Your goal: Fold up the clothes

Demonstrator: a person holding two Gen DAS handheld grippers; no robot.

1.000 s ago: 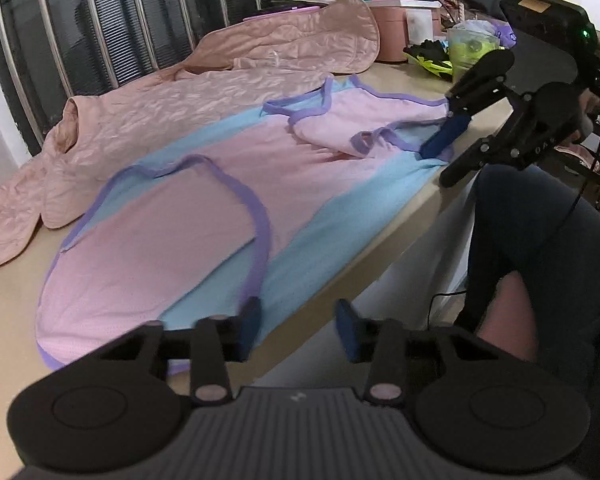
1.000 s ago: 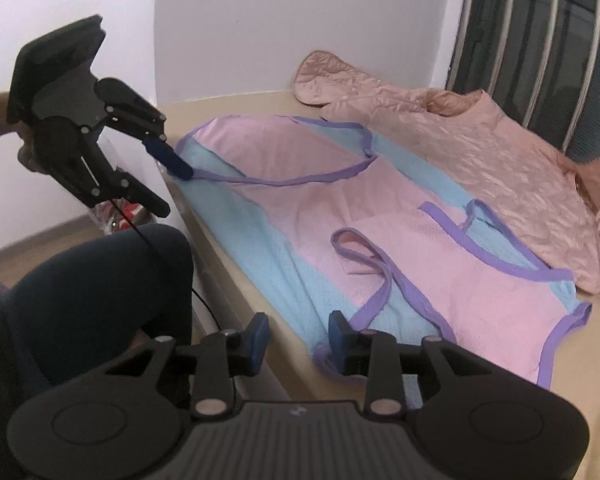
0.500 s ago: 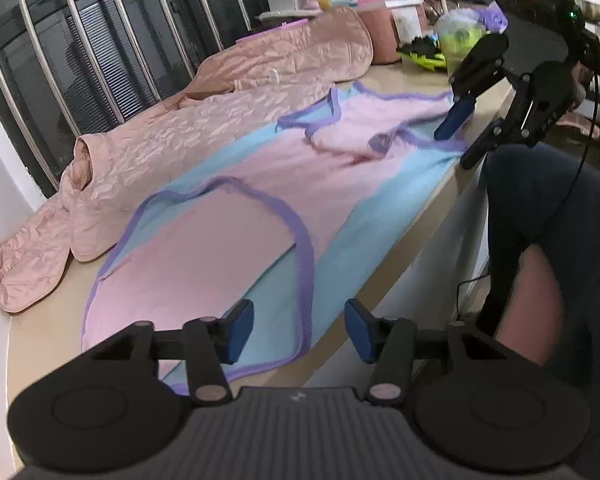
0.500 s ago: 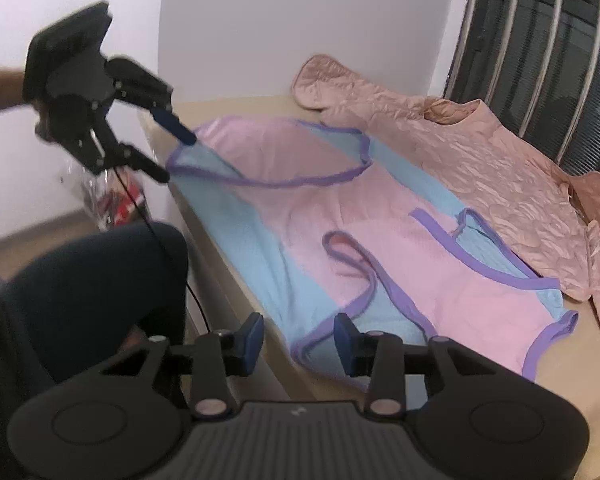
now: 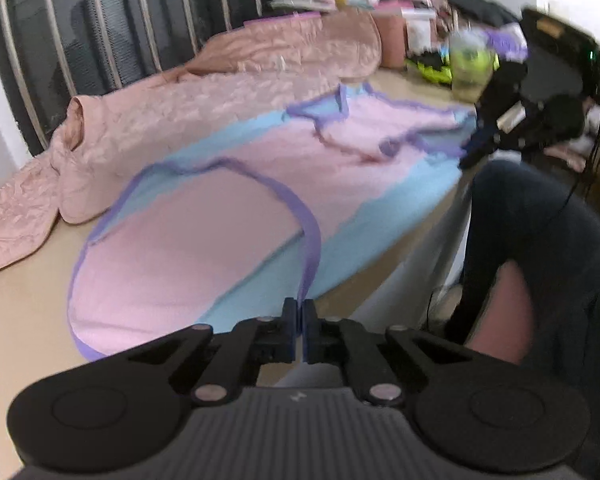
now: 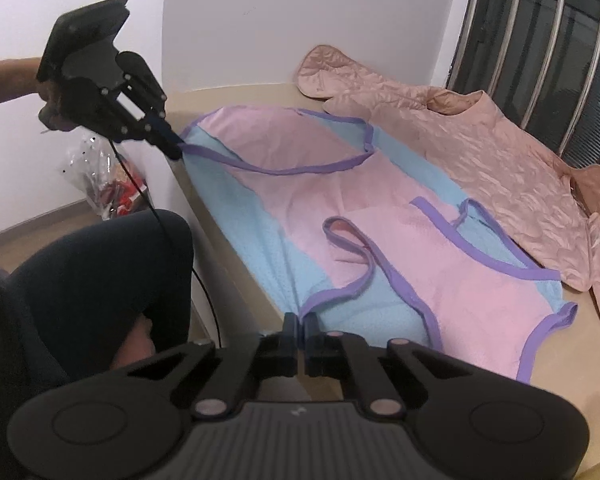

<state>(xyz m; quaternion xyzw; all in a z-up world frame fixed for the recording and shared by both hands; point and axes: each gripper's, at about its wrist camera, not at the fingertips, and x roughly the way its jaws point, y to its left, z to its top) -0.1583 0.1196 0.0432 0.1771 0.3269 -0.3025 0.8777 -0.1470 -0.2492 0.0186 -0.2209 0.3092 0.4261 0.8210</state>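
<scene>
Left tool (image 5: pixel 300 320): fingers pressed together, pinching the purple binding (image 5: pixel 310 248) of the pink-and-blue garment (image 5: pixel 228 208) at the near edge of the worktop (image 5: pixel 20 312). The right wrist view shows the same: tip closed on the trim at the garment's left end.

Garment lies spread flat on the worktop, long axis running left to right along the front edge, roughly parallel to it. One flap of it lies turned over near the right end. A peach quilted jacket (image 6: pixel 480 152) lies behind it, touching its far side.

Right tool (image 6: pixel 300 332): fingers pressed together at the trimmed corner (image 6: pixel 312 308) at the garment's right end. Cloth meets the tips; whether it sits between the pads I cannot tell for certain, though it looks pinched.

Judgement: each tool sits at one end of the near long edge, the garment lying away from both towards the jacket. Any fold from this hold would carry that near edge across the short axis, towards the far side.
</scene>
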